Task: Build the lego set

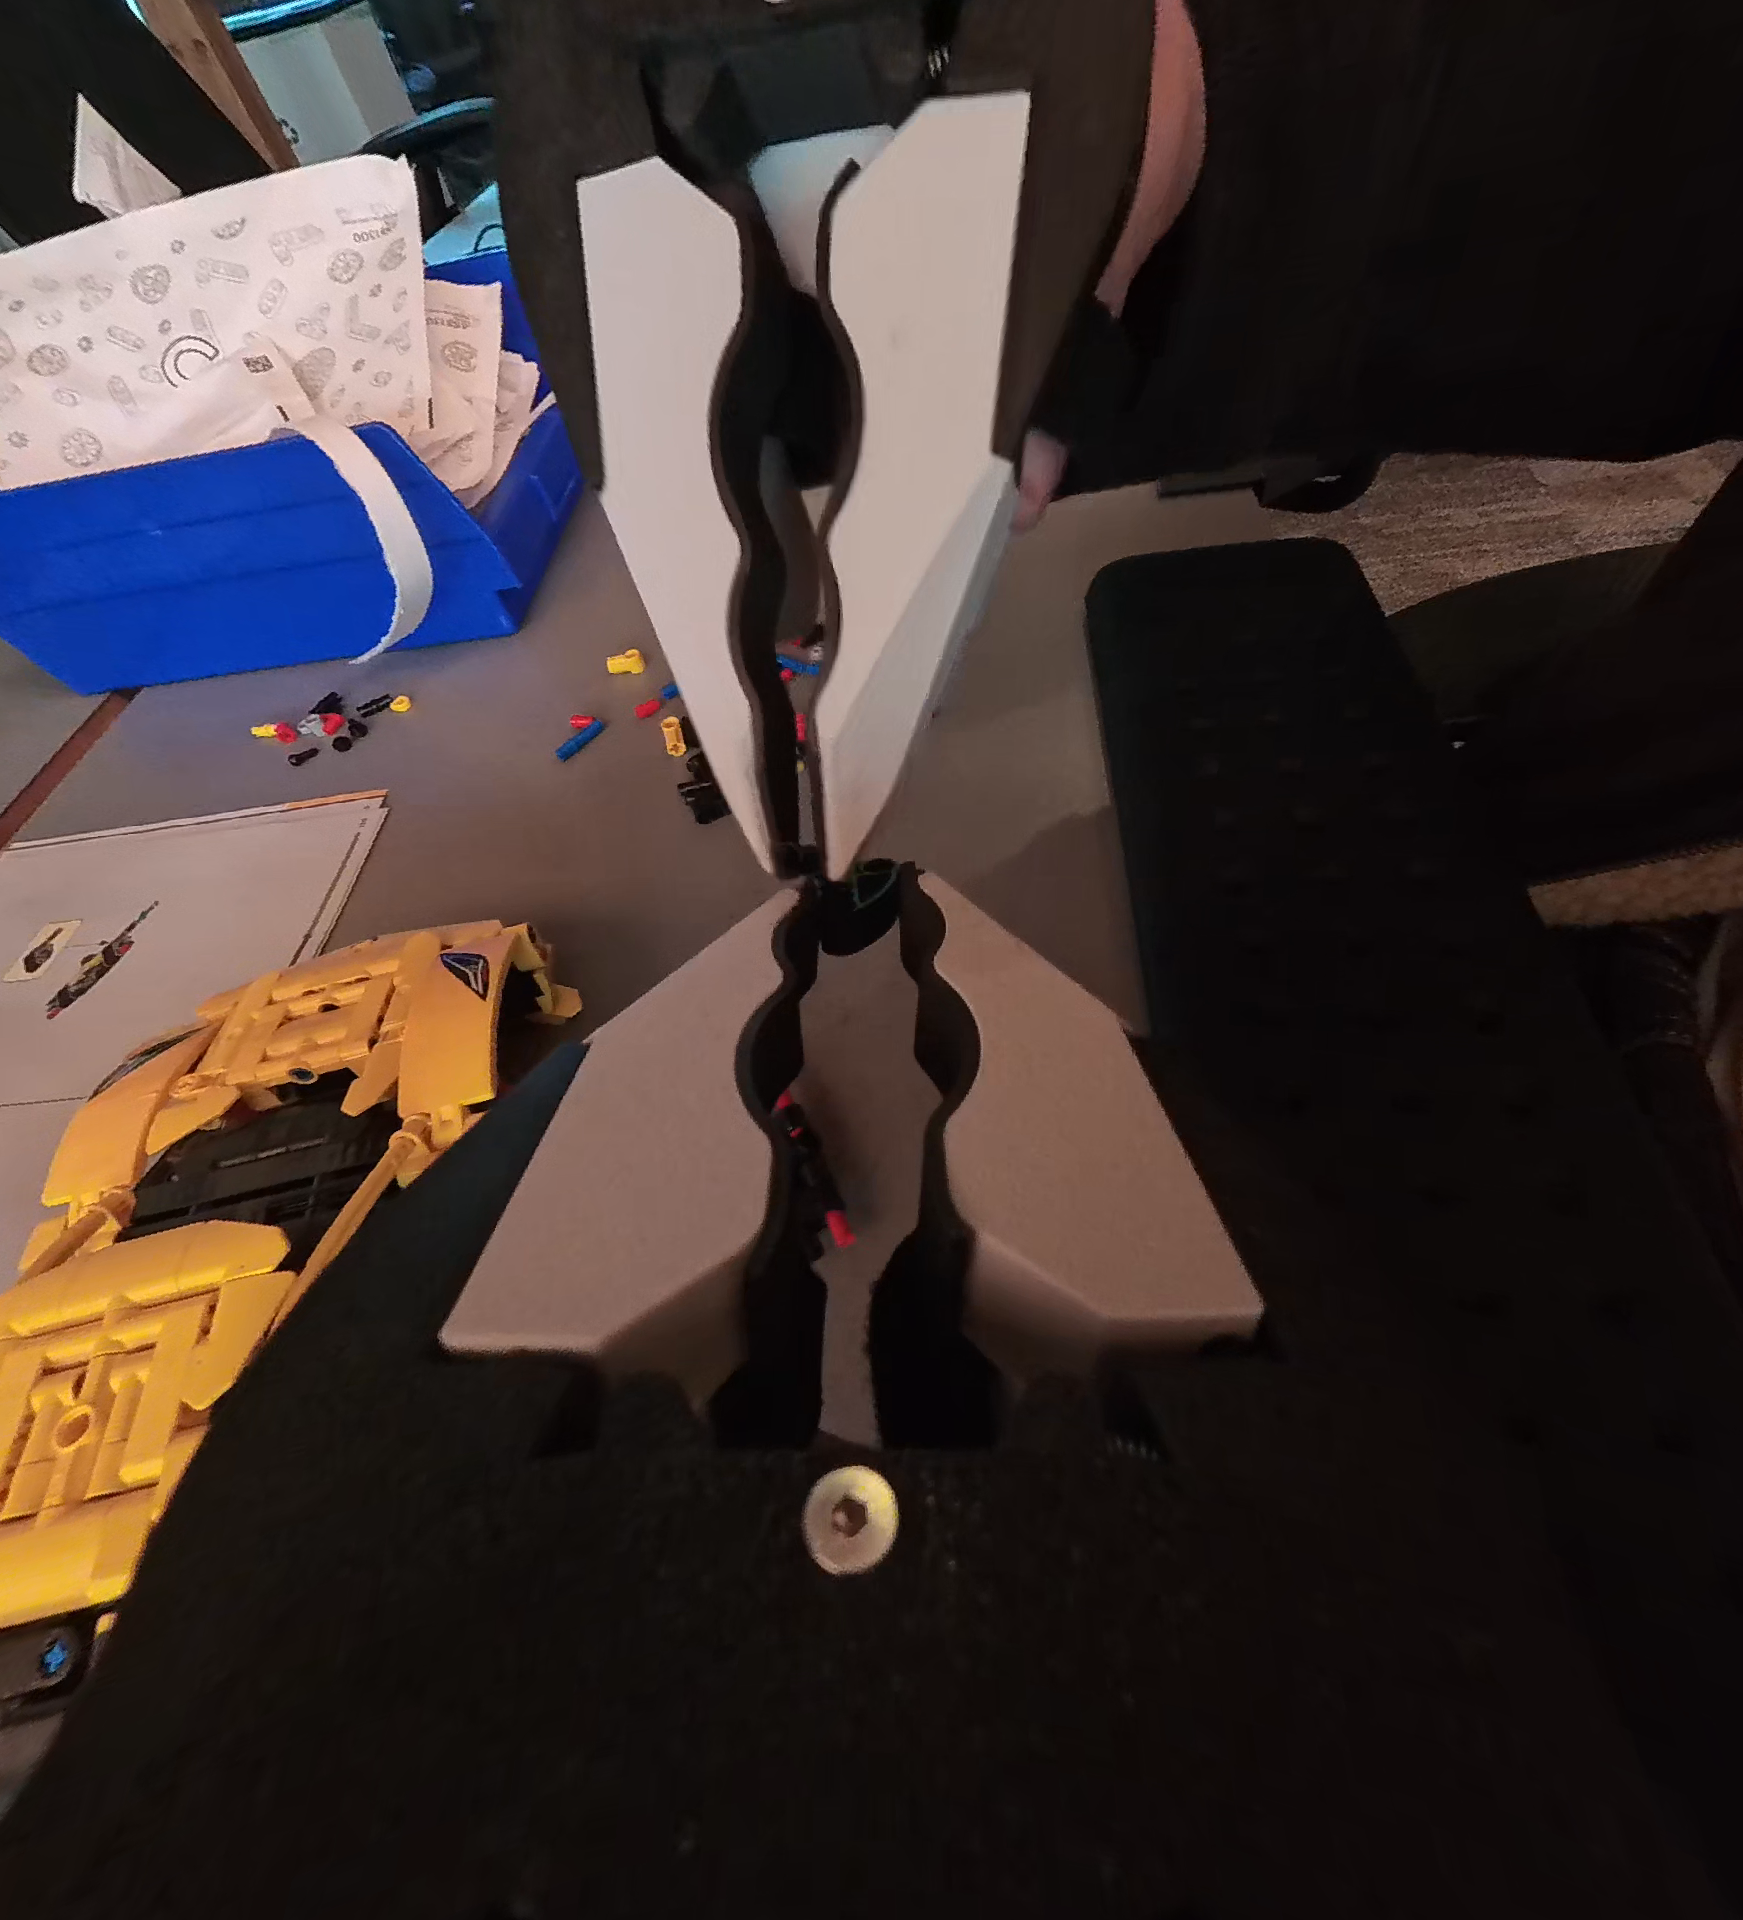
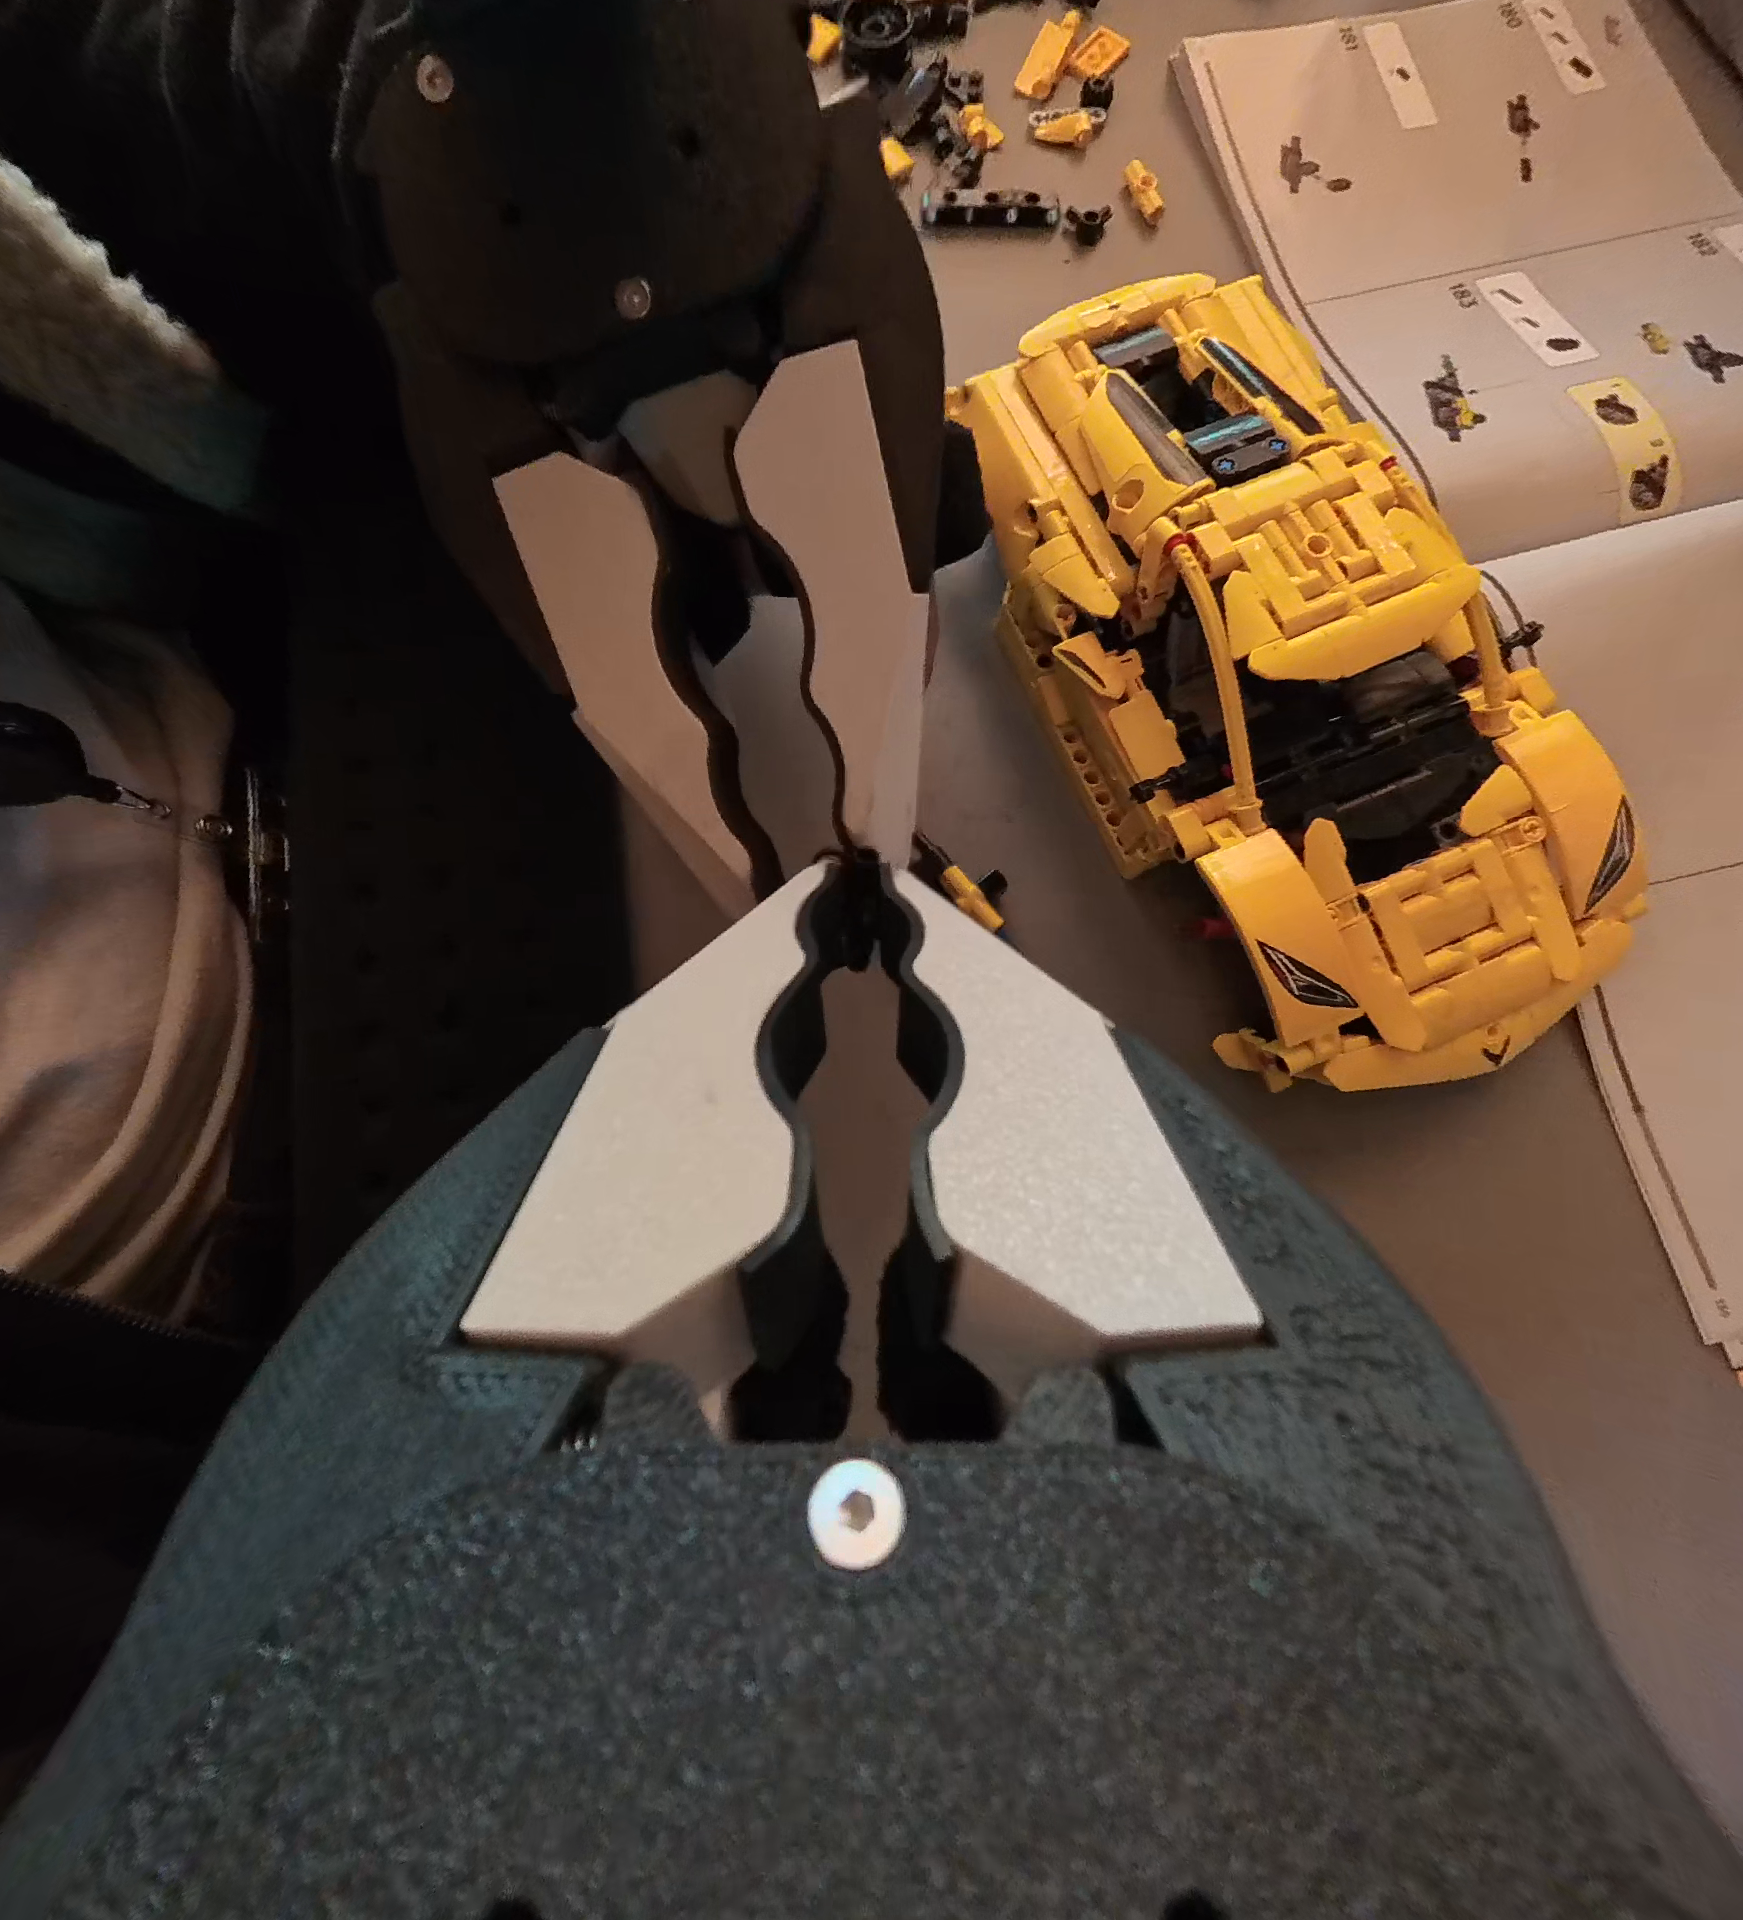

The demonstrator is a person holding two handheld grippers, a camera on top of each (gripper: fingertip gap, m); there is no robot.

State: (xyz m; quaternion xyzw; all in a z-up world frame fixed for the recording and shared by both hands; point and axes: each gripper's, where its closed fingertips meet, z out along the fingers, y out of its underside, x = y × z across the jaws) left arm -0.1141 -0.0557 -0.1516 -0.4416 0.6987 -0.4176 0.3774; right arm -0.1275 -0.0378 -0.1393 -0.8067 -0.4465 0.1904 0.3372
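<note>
Your left gripper [image 1: 851,904] pinches a small black Lego piece [image 1: 856,920] at its fingertips; your right gripper [image 2: 862,904], tip-to-tip opposite, clamps the same piece.

The two grippers meet tip to tip above the grey table [image 1: 555,842], so neither can pass straight ahead. In the left wrist view, the yellow car [image 1: 223,1174] blocks the near left, the open instruction booklet [image 1: 171,914] lies beyond it, and a blue bin [image 1: 223,561] stands far left. Scattered small parts [image 1: 576,732] dot the middle (low, but underfoot). Bare table shows between booklet and bin.
</note>
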